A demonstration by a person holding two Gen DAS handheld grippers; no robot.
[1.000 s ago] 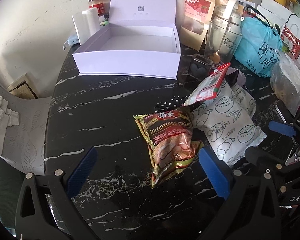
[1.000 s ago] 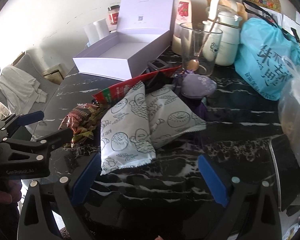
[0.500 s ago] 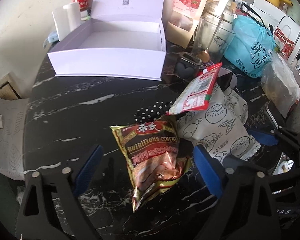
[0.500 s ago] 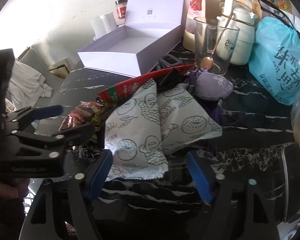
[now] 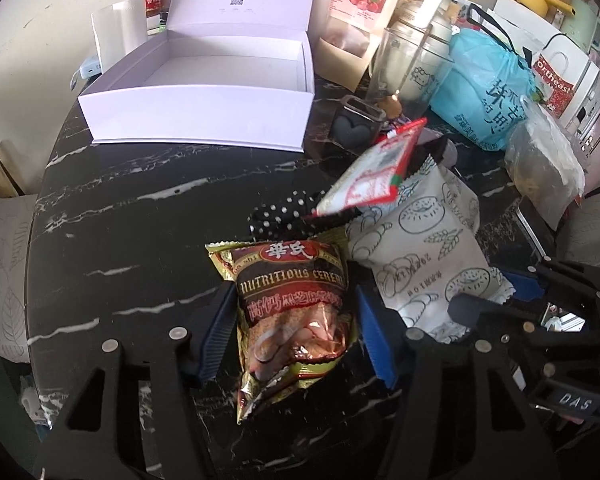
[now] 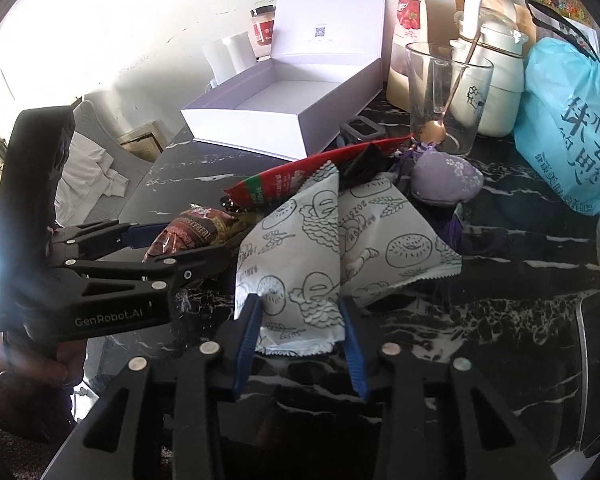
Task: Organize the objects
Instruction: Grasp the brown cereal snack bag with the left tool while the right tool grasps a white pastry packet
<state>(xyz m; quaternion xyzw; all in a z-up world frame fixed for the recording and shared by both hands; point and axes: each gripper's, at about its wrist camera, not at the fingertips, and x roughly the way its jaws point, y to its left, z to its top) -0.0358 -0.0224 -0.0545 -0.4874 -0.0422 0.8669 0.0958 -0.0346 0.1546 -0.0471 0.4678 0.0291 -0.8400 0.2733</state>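
Black marble table: cereal packet is flanked by closing left gripper; white pastry packet is being pinched by closing right gripper.

Black marble-look table, white veining. Directly on it: open white gift box at the back, cereal packet near front, white pastry-print packets beside it, drinking glass, purple sachet, blue plastic bag, black heart-front holder.
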